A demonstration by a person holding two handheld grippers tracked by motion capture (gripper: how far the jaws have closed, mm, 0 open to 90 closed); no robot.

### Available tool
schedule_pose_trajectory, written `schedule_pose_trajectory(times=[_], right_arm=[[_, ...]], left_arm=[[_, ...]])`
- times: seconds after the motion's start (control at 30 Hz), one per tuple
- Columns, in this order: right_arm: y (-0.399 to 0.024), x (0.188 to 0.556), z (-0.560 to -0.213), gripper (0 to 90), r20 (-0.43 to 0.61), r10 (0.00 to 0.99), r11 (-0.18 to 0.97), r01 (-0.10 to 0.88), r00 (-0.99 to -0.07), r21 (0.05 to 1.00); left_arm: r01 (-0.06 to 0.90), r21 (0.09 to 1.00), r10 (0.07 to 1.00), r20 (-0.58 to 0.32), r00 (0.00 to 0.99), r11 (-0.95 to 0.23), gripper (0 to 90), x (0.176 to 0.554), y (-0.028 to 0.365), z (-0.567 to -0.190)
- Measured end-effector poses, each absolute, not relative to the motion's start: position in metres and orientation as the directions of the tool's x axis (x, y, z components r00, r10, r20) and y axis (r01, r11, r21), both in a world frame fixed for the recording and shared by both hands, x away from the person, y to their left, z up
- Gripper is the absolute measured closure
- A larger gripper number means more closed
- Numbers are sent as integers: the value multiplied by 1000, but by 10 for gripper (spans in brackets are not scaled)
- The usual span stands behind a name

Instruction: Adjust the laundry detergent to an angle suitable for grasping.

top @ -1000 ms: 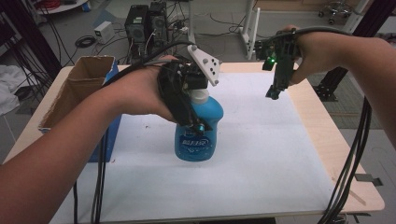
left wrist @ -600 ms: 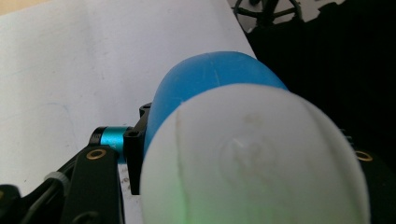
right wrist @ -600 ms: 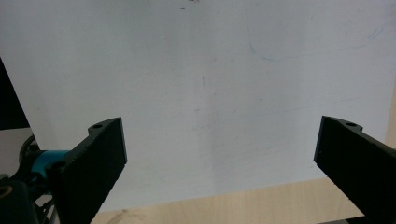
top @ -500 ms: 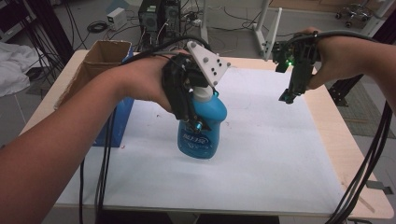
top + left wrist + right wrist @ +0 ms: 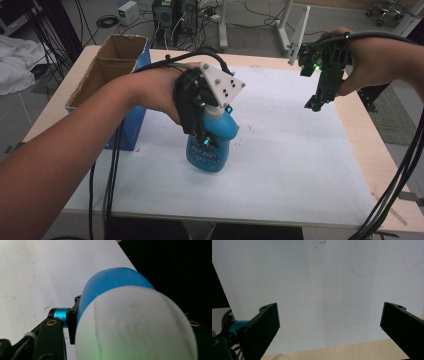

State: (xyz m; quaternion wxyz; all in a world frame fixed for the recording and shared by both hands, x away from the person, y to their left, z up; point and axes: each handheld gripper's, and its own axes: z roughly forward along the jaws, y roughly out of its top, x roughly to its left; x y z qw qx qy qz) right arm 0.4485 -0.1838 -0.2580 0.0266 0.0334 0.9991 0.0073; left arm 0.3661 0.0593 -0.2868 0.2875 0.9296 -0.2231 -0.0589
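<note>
At the far left of the counter (image 5: 300, 165) stands an open cardboard box (image 5: 107, 67) with a blue box (image 5: 134, 127) against its near side. Just right of these, the left gripper (image 5: 202, 132) points down over the white sheet (image 5: 290, 130), its fingers (image 5: 53, 331) closed on the upper body of a blue bottle (image 5: 210, 145) with a white cap (image 5: 135, 325). The bottle is tilted; its base is at the sheet, though contact cannot be confirmed. In the left gripper view the cap and blue shoulder sit directly between the jaws. Well apart, at the right edge of the counter, the right gripper (image 5: 317, 102) hangs above the sheet, fingers (image 5: 263, 325) spread wide with nothing between them.
</note>
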Motion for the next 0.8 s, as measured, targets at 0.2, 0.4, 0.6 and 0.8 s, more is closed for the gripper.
schedule_pose_trajectory(times=[0.2,0.4,0.6,0.8], right_arm=[[-183,446,-258,16,-52,66,998,65,-996,13],[-181,444,-261,16,-49,65,998,64,-997,17],[-183,442,-263,17,-49,65,998,64,-997,20],[-186,442,-264,17,-46,73,997,72,-996,18]], left_arm=[[-379,572,-443,31,896,-727,387,365,61,-289],[-390,569,-448,43,893,-724,387,364,64,-291],[-404,557,-458,47,888,-726,387,365,66,-297],[-395,568,-446,54,894,-722,386,366,70,-304]])
